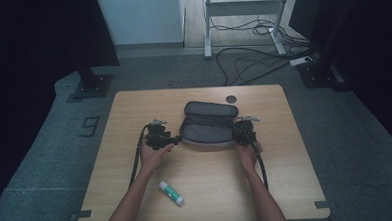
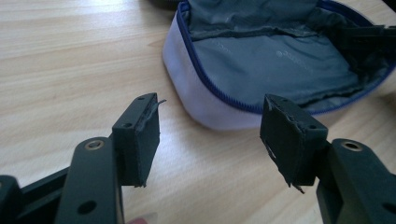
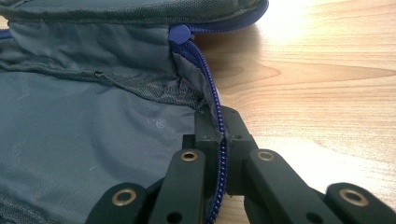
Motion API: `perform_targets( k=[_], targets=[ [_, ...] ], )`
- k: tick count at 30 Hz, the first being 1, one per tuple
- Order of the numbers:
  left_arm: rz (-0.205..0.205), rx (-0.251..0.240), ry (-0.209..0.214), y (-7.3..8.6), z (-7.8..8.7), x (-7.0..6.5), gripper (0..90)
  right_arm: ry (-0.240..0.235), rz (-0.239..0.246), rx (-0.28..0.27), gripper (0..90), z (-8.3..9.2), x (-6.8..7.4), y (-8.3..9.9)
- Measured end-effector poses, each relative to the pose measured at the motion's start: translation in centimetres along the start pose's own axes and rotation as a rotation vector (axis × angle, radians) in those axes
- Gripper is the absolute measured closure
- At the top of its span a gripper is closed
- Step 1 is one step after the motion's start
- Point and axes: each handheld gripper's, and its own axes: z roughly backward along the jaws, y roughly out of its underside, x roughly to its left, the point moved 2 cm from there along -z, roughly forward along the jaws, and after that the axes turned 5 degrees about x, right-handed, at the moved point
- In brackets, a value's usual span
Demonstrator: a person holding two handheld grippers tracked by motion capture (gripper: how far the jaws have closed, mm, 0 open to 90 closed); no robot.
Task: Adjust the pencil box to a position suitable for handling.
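Observation:
An open grey pencil case [image 1: 207, 126] with a blue zipper lies in the middle of the wooden table. My right gripper [image 1: 244, 127] is at the case's right end, its jaws shut on the zippered rim [image 3: 219, 126], one jaw inside and one outside. The case's grey lining [image 3: 84, 140] spreads to the left of those jaws. My left gripper [image 1: 174, 139] sits just left of the case, jaws wide apart with nothing between them. Through its gap I see the pale outer wall of the case [image 2: 201, 100] a little ahead. A white and green glue stick [image 1: 171, 192] lies near the front edge.
A dark round mark [image 1: 231, 99] sits on the table behind the case. The table's front edge [image 1: 204, 220] is close to the forearms. Cables [image 1: 252, 63] and a metal frame stand on the floor beyond the table.

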Motion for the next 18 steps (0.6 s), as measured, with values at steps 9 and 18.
perform_targets(
  k=[9, 18],
  targets=[
    [0.03, -0.004, -0.001, -1.2, -2.3, 0.5, 38.7, -0.003, 0.007, 0.004, 86.6, -0.2, 0.0, 0.1],
    [0.08, -0.047, 0.029, -1.5, -2.0, 1.0, 39.5, -0.008, 0.013, 0.009, 86.5, -0.2, 0.1, 0.2]
  ],
)
